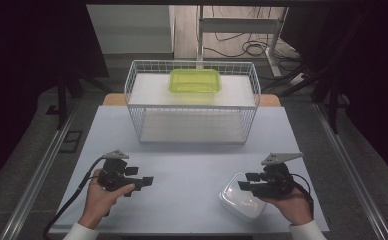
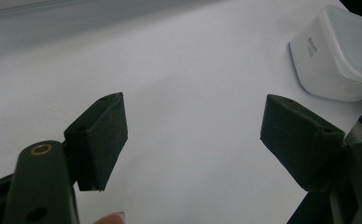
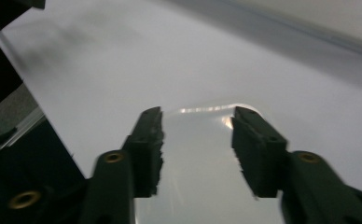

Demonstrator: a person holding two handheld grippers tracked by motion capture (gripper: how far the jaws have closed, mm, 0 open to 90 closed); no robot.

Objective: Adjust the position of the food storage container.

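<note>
White paper covers the table (image 1: pixel 192 175), so each thing is easy to see. On your left, your left gripper (image 1: pixel 143 181) has its jaws wide apart and holds nothing; it points across at the box, maybe ready to help. At the back, a lime green tray (image 1: pixel 194 80) sits on top of the wire rack (image 1: pixel 132 85). On your right, your right gripper (image 1: pixel 248 181) hangs just over the cloudy plastic box (image 1: pixel 237 202), jaws partly spread. I think you mean to grab it there.

Both hands sit low, near the table's front edge. The left gripper (image 1: pixel 141 181) gapes wide. The right gripper (image 1: pixel 247 181) is parted, narrower.
</note>
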